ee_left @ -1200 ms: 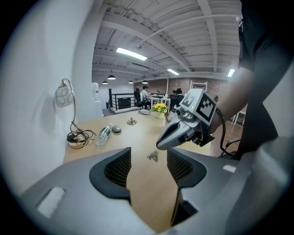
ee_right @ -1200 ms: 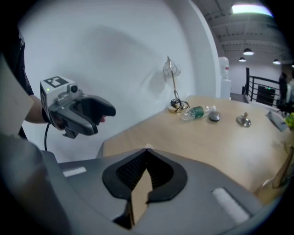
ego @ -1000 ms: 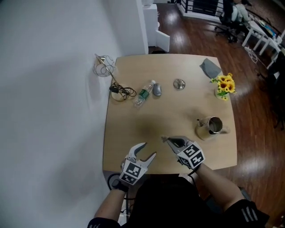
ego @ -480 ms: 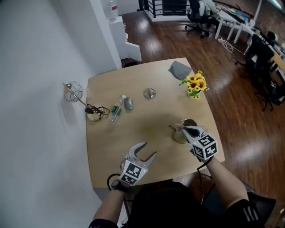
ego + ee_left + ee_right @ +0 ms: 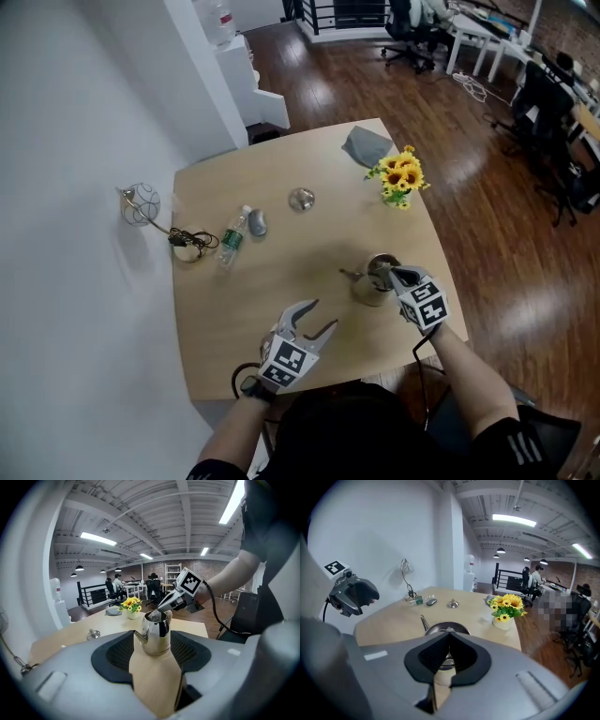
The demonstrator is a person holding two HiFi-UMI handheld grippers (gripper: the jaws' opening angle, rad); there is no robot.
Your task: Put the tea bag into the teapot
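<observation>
A shiny steel teapot (image 5: pixel 371 281) stands lidless on the wooden table (image 5: pixel 281 272), near its right front edge. My right gripper (image 5: pixel 392 272) hovers right over the pot's open mouth, shut on a small pale tea bag (image 5: pixel 154 616) that hangs at the rim. In the right gripper view the closed jaws (image 5: pixel 448 637) point down into the pot's opening (image 5: pixel 440 629). My left gripper (image 5: pixel 322 316) stays open and empty, low over the table left of the pot. The left gripper view frames the teapot (image 5: pixel 157 637) between its spread jaws.
The teapot lid (image 5: pixel 301 199) lies mid-table. A vase of sunflowers (image 5: pixel 398 178) and a grey cloth (image 5: pixel 366 145) sit at the far right. A mouse (image 5: pixel 257 222), a plastic bottle (image 5: pixel 231 237) and a coiled cable (image 5: pixel 190 244) lie along the left edge.
My right gripper has moved from the front middle of the table rightward to above the teapot's mouth. The left gripper has hardly moved. The head view has shifted.
</observation>
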